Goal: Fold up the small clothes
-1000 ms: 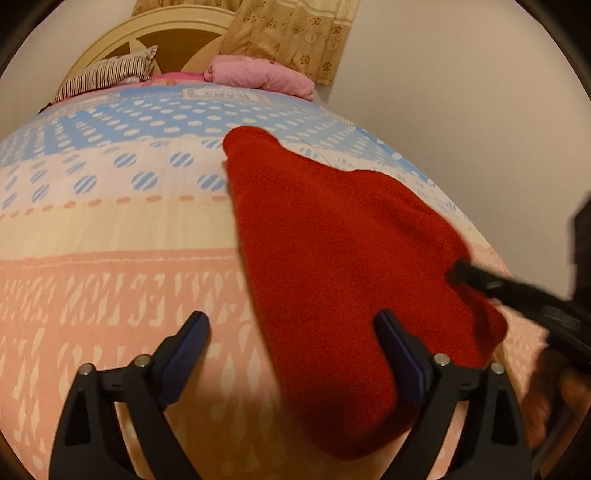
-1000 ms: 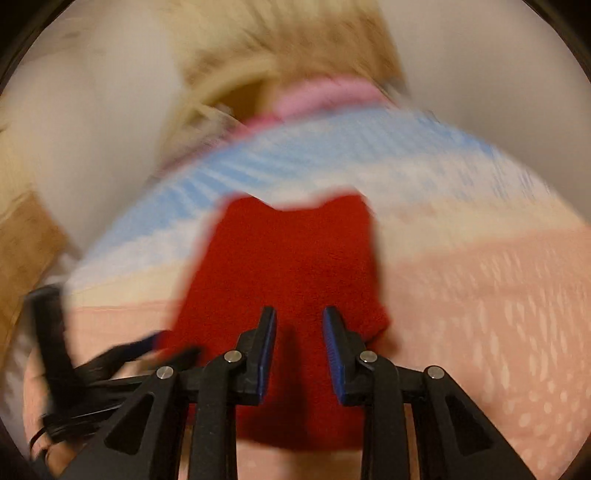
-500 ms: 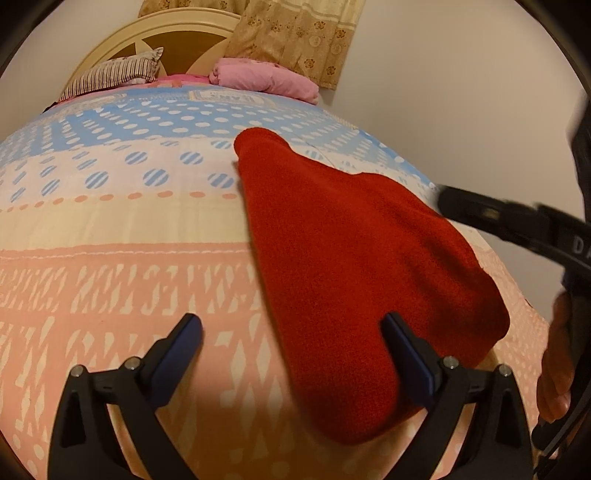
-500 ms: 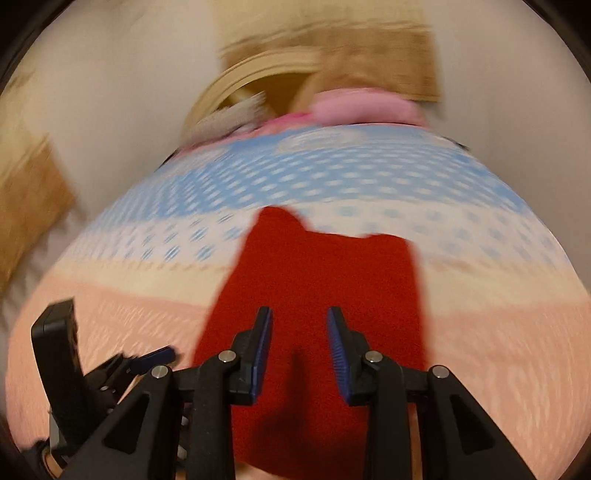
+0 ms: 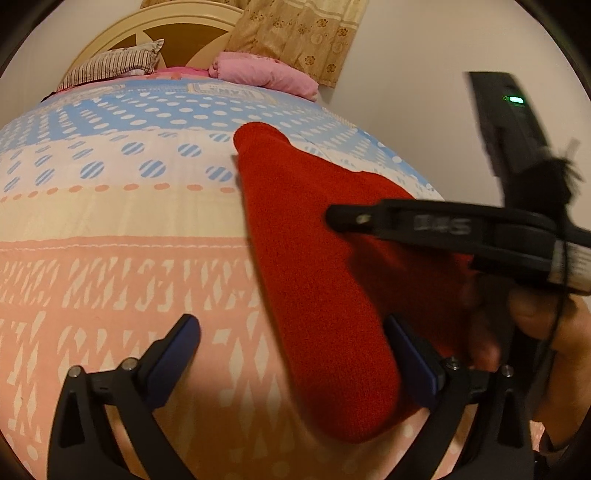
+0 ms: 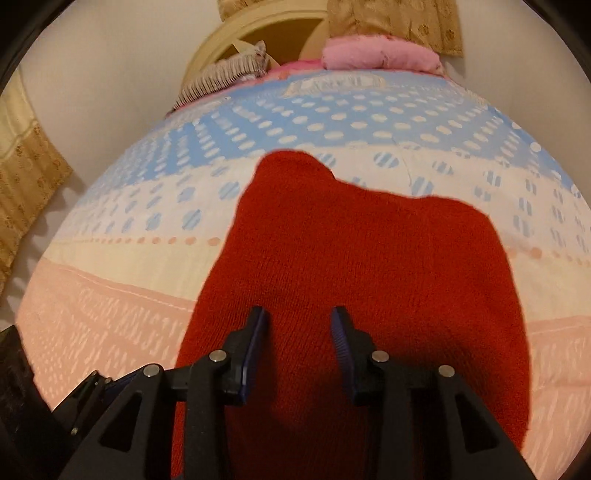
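Observation:
A red knitted garment lies flat on the patterned bedspread, with a rounded tab pointing toward the headboard. My left gripper hovers open and wide at its near left edge, one pad over the sheet and the other over the knit. In the right wrist view the red garment fills the middle. My right gripper hangs above its near part with the jaws opening and nothing pinched between them. From the left wrist view the right gripper reaches in from the right across the cloth, held by a hand.
A striped pillow and a folded pink blanket lie at the head of the bed before a cream headboard. A gold curtain hangs behind. The bed's right edge runs close to the wall.
The right gripper has swung in from the right until it is over the middle of the garment, and its jaws have widened. The left gripper has stayed where it was.

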Available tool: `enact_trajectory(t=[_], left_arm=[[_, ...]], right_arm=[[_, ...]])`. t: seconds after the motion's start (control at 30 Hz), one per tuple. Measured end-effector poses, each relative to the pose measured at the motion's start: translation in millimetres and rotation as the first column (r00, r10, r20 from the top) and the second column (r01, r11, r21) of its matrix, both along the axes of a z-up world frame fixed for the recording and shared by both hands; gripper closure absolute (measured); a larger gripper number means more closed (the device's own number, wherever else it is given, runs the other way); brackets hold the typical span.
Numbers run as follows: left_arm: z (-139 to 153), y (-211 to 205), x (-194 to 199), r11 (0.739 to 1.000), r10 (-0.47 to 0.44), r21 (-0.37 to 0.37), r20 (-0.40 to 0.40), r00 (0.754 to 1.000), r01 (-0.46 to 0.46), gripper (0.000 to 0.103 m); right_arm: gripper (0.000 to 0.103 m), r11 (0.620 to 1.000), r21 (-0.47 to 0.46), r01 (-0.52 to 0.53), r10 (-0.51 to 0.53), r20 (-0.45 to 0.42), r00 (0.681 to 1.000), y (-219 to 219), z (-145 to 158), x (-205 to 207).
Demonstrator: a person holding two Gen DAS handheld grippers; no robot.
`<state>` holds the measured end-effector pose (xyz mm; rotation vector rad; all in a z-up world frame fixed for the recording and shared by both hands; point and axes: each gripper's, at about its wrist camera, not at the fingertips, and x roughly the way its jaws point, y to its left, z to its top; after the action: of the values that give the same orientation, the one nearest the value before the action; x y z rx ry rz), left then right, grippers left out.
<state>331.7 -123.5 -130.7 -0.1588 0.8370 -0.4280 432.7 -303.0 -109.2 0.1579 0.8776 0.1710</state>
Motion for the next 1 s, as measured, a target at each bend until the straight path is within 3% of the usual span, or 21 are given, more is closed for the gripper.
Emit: enact_trajectory(t=[0.1,0.17,0.23,0.33,0.63,0.83,0.93,1.0], left_arm=[[-0.6,0.6,1.3,1.0,0.0,-0.007,-0.005,1.0,0.0,0.0],[-0.9,1.3,0.9,1.0,0.0,-0.01,-0.007,1.0,0.0,0.0],[-1.1,0.7,0.9,1.0,-0.005,-0.012,-0.009,1.0,0.005,0.0],[-1.0,-0.4,0.7,1.0,-0.009,-0.007,-0.007,1.0,0.009,0.0],[-0.4,-1.0,-0.4,1.0,-0.002,-0.003,0.002,1.0,0.002,0.0],[24.5,-2.7,0.1,0.999,0.04,-0.03,0.103,0.994,-0.037,0.0],[22.8,-14.9,12.7,0.999,0.023,0.037,0.102,0.995,-0.027,0.0],[5.9,-21.2,23.3,0.998,0.009,0.069,0.042,0.999,-0.012,0.0]], right_arm=[[0.064,1.0,0.017,0.008,-0.009,0.078,0.997,-11.0,13.0,-11.5],[0.064,0.999,0.035,0.03,-0.033,0.084,0.996,-25.9,14.6,-17.5],[0.068,0.998,0.024,0.063,-0.064,0.04,0.997,-41.6,5.4,-19.0],[0.085,0.996,0.053,0.069,-0.071,0.041,0.997,-56.1,-3.4,-23.5],[0.085,0.99,0.118,0.073,-0.078,0.041,0.996,-67.7,-15.2,-13.4],[0.085,0.989,0.116,0.088,-0.096,0.065,0.993,-64.6,-19.2,-10.2],[0.085,0.988,0.134,0.08,-0.089,0.065,0.994,-67.3,-20.7,-7.8],[0.085,0.986,0.155,0.069,-0.08,0.063,0.995,-70.8,-21.7,-5.9]])
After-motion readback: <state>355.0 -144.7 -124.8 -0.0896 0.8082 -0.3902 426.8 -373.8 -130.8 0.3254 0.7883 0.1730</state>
